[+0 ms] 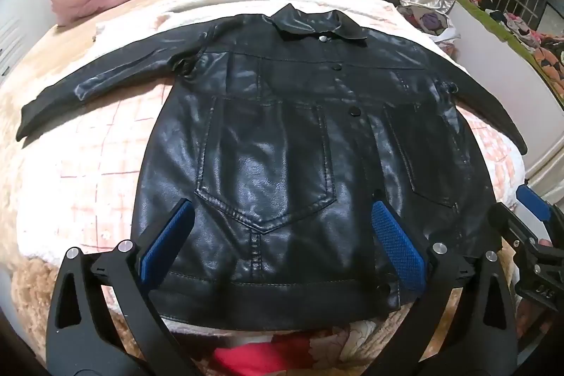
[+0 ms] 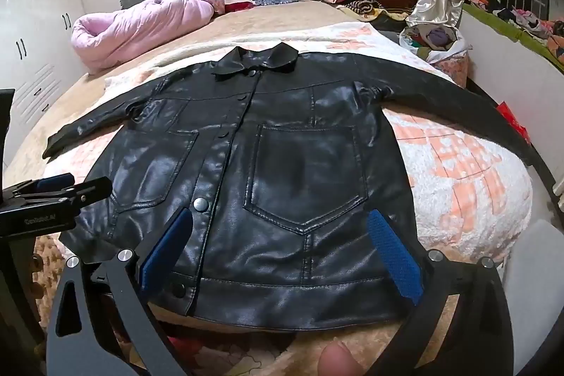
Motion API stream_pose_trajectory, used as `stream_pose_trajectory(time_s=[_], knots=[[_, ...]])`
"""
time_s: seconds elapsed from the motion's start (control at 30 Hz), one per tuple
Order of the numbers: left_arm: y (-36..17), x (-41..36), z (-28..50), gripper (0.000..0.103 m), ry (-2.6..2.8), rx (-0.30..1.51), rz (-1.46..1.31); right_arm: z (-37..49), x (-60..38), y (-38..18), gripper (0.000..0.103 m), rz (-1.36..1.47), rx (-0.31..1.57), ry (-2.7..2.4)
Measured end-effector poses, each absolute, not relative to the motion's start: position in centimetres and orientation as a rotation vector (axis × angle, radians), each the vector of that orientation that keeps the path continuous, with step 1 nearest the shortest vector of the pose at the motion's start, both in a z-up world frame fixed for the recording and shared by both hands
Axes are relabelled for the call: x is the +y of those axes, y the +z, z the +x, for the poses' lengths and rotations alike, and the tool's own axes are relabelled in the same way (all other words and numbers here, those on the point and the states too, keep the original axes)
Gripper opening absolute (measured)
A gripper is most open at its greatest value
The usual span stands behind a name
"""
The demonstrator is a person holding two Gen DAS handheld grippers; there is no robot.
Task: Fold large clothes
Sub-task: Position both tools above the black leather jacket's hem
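black jacket (image 1: 282,143) flat, front up, on the bed (image 1: 88,171), sleeves spread, collar away from me.
my left gripper (image 1: 282,242) and right gripper (image 2: 282,249) both wide, holding nothing, over the hem (image 2: 299,296). i'd pinch each sleeve (image 1: 88,87) at the cuff and fold inward first, keeping the slick leather flat.

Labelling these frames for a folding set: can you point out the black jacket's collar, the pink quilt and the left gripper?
collar (image 1: 310,23), left wrist view, on its middle flap.
pink quilt (image 2: 141,23), right wrist view, on its bundled middle.
left gripper (image 1: 282,235), left wrist view, midway between its fingertips.
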State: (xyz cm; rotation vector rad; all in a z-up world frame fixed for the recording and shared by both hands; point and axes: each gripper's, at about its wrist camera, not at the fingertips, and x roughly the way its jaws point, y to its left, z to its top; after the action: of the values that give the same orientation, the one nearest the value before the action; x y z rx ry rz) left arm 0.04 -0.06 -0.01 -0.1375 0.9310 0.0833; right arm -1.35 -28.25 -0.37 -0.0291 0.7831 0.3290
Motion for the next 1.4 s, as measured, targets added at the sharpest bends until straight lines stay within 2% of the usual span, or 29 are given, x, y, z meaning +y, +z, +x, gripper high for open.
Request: stream_pose_trajectory(time_s=[1.4], knots=[[0.9,-0.7,-0.5,0.094,0.054,0.913,-0.137,-2.0,-27.6,0.0,0.099,-0.040,0.771,0.362]])
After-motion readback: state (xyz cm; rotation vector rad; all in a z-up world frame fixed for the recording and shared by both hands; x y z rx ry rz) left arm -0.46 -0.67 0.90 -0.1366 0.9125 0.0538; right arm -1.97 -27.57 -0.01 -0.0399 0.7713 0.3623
